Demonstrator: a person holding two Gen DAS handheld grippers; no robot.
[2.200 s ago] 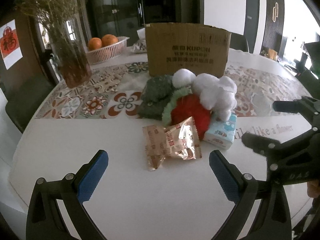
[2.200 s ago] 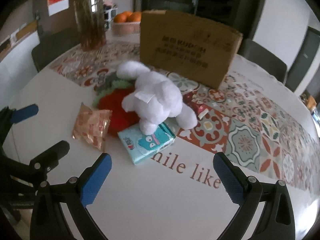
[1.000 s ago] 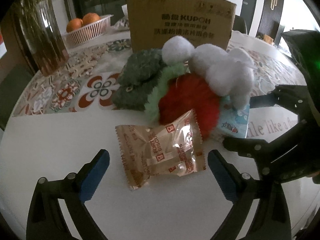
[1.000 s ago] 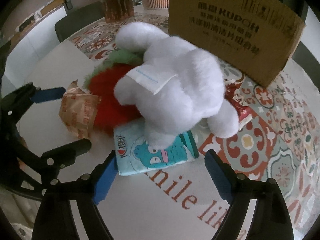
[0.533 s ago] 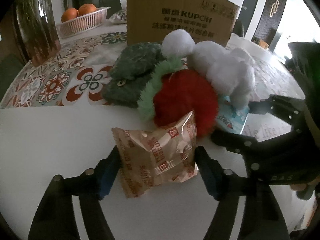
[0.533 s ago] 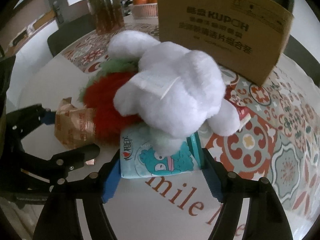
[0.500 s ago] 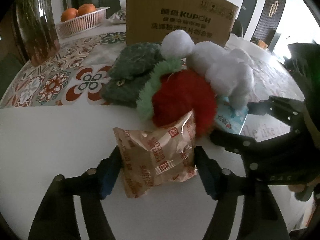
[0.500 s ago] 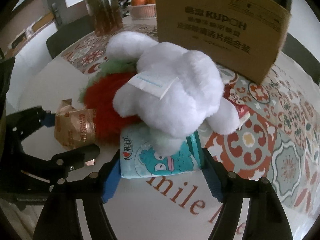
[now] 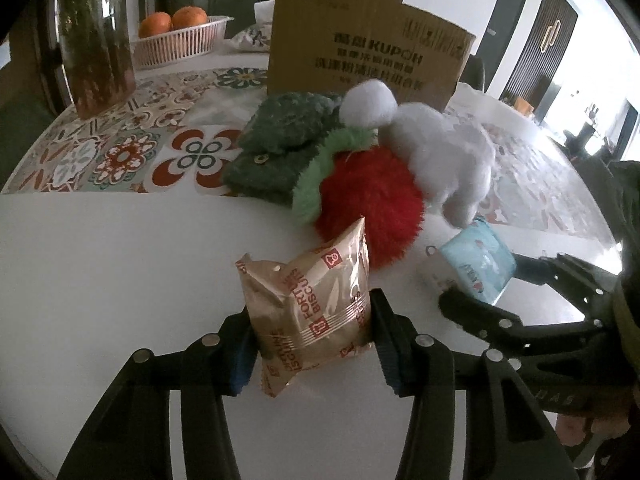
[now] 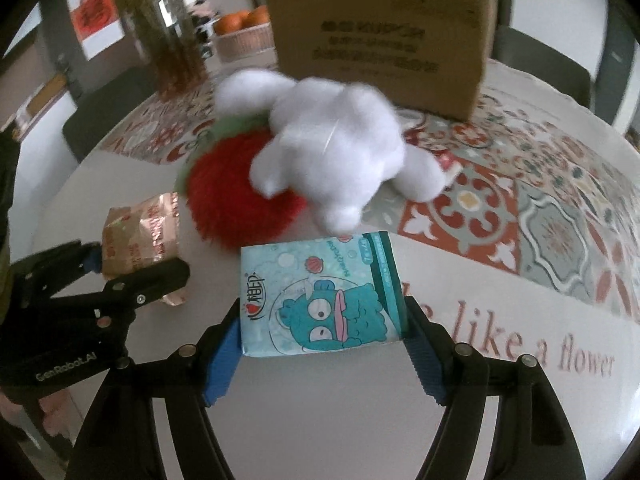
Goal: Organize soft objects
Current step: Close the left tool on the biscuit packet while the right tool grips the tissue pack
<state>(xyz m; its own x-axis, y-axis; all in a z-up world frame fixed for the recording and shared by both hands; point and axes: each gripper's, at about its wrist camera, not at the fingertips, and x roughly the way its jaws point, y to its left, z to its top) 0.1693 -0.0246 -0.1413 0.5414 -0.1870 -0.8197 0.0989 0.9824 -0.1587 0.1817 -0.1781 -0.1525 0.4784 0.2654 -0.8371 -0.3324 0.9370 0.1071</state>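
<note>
My left gripper (image 9: pixel 312 344) is shut on a gold biscuit packet (image 9: pixel 308 300) and holds it near the table's front. My right gripper (image 10: pixel 324 344) is shut on a teal tissue pack (image 10: pixel 320 296), which also shows in the left wrist view (image 9: pixel 478 258). Behind them lie a white plush toy (image 10: pixel 332 148), a red fluffy strawberry plush (image 9: pixel 368 204) with a green top, and a dark green knitted piece (image 9: pixel 280 144). The left gripper with its packet (image 10: pixel 140 236) shows at the left of the right wrist view.
An open cardboard box (image 9: pixel 368 52) stands behind the pile on the patterned table runner (image 9: pixel 120 148). A glass vase with dried stems (image 9: pixel 96 40) and a basket of oranges (image 9: pixel 176 40) stand at the back left. A small red packet (image 10: pixel 448 168) lies by the white plush.
Both grippers closed: the left on the biscuit packet, the right on the tissue pack. The tissue pack has been drawn out from under the white plush toward me.
</note>
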